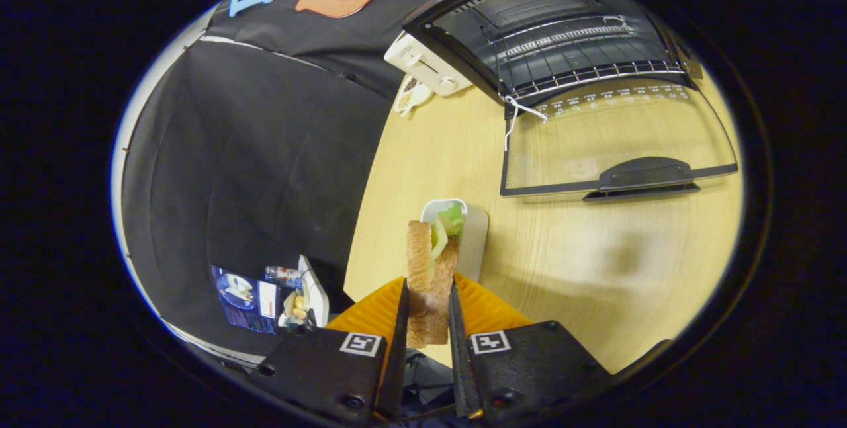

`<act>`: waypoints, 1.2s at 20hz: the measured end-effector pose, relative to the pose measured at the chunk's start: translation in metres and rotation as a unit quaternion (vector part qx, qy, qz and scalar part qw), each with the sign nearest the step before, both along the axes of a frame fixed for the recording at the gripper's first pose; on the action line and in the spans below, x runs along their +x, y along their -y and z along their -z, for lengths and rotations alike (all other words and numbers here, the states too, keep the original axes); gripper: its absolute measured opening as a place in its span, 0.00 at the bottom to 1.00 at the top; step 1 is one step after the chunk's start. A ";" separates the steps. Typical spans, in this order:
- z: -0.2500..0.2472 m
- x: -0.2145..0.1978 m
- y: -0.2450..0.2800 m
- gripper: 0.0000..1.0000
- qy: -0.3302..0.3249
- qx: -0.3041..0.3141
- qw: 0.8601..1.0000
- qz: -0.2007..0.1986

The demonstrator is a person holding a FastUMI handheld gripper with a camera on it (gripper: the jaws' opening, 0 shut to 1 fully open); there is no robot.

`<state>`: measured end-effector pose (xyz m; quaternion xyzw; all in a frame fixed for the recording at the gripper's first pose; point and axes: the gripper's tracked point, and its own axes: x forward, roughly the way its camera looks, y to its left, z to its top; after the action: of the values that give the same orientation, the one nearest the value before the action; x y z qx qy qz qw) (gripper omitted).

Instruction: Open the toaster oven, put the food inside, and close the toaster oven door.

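Note:
A sandwich of two brown bread slices with green lettuce stands on edge between my fingers, and my gripper is shut on its lower part, holding it above the table. Just beyond the sandwich sits a small white plate. Farther ahead and to the right stands the black toaster oven with its glass door folded down flat over the wooden table. The wire rack inside is bare. The door's dark handle points toward me.
A white control panel with a knob is on the oven's left side, with a small white object beside it. The table's left edge drops off to black cloth. A box and clutter lie low on the left.

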<state>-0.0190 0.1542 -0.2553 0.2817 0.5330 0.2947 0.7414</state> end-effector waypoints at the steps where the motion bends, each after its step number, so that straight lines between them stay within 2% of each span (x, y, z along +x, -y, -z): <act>1: -0.006 -0.001 0.000 0.35 -0.004 0.017 1.000 0.003; 5: -0.029 0.017 0.002 0.35 0.014 0.088 0.995 0.037; 8: -0.059 0.033 0.015 0.35 0.052 0.138 0.985 0.084; 11: -0.065 0.056 0.029 0.35 0.103 0.135 0.975 0.142; 13: -0.075 0.062 0.041 0.35 0.109 0.148 0.967 0.176; 15: -0.084 0.074 0.050 0.34 0.115 0.184 0.952 0.219; 17: -0.094 0.088 0.069 0.35 0.134 0.208 0.929 0.274; 21: -0.093 0.109 0.115 0.34 0.167 0.228 0.872 0.400; 24: -0.078 0.121 0.131 0.35 0.165 0.209 0.855 0.445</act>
<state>0.1023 0.0228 -0.1772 0.5842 0.1465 0.0798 0.7943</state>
